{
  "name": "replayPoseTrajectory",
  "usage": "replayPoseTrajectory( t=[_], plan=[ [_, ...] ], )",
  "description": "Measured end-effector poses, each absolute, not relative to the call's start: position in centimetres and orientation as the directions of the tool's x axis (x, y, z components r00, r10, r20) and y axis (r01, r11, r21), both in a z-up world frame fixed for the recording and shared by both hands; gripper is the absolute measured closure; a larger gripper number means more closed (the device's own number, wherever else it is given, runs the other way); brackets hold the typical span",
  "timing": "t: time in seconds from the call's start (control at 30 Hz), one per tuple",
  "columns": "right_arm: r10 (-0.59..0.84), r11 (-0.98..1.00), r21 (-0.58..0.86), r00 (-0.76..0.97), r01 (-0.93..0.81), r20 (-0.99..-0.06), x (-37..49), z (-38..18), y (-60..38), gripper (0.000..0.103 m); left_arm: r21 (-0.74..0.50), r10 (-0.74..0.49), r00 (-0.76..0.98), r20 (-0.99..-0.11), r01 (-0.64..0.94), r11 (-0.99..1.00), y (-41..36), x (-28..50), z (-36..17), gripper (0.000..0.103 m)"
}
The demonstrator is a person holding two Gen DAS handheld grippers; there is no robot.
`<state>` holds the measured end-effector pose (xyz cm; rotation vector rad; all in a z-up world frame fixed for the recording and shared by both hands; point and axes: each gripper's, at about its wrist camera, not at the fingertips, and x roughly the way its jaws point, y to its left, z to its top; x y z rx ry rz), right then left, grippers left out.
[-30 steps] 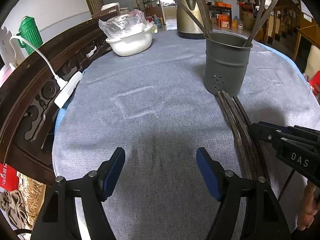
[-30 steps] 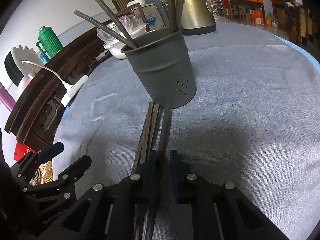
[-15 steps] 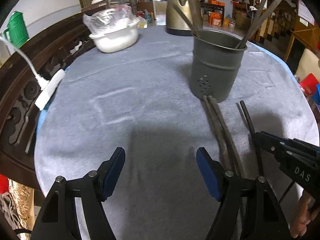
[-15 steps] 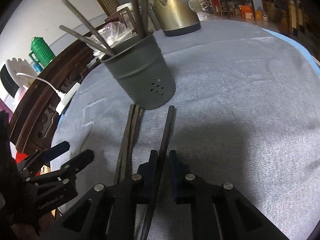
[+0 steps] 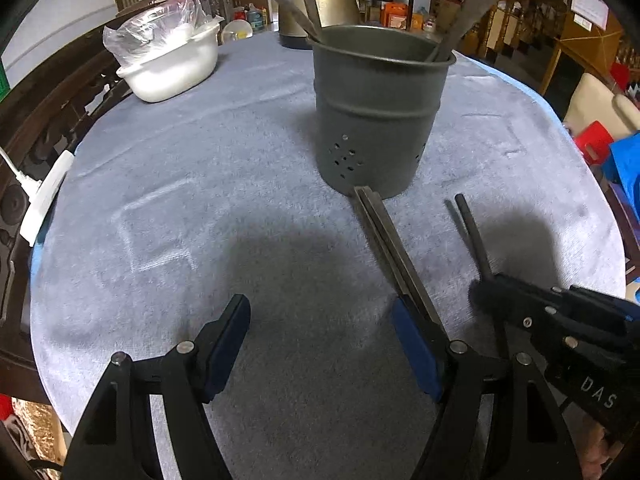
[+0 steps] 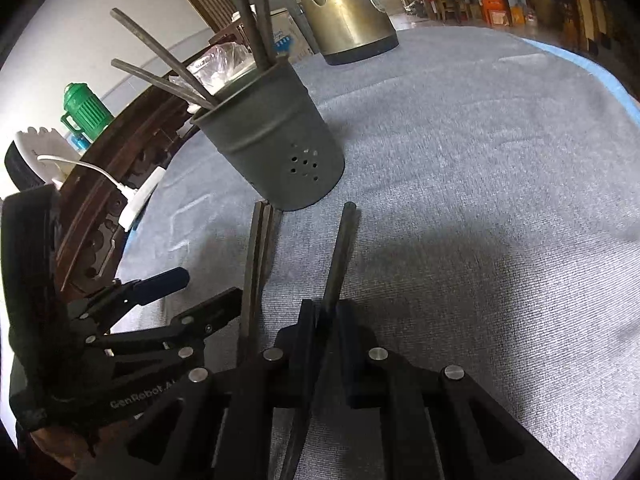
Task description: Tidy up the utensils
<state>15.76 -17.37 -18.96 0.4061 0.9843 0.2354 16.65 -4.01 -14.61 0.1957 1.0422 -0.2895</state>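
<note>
Chopstick is pinched in the right gripper, lifted off the tabletop — next, tip it into the utensil holder. Left gripper hovers, fingers wide.

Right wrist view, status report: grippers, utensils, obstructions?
Right gripper shut on one chopstick. Left gripper open, empty. Other chopsticks lie on cloth, tips at holder. Nothing in the way.

Table w/ grey cloth; holder, chopsticks, bowl, kettle.
</note>
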Motion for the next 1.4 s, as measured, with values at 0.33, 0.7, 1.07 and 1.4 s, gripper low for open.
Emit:
replayPoseTrajectory(
  t=[0.33,0.7,1.07,1.4],
  plan=[
    [0.395,0.884,0.467,0.536,-0.001,-0.746,15.7,-19.0,-18.5,0.092,0.022,-0.153,0.467,-0.871,0.347,0.937,-4.9,17.1,-14.5,0.029],
    [0.401,0.876,0.483,0.533,0.016,-0.745,15.5,-19.2,-19.7,0.092,-0.006,-0.175,0.452,-0.875,0.350,0.937,-5.9,18.9,-14.2,0.029],
    [0.396,0.872,0.488,0.538,0.033,-0.744,15.2,-19.3,-20.6,0.092,-0.048,-0.202,0.414,-0.888,0.353,0.935,-5.3,19.9,-15.0,0.029],
    [0.390,0.875,0.484,0.547,0.031,-0.741,15.0,-19.3,-20.5,0.092,-0.029,-0.173,0.419,-0.891,0.329,0.944,-3.3,19.8,-14.7,0.029]
  ],
)
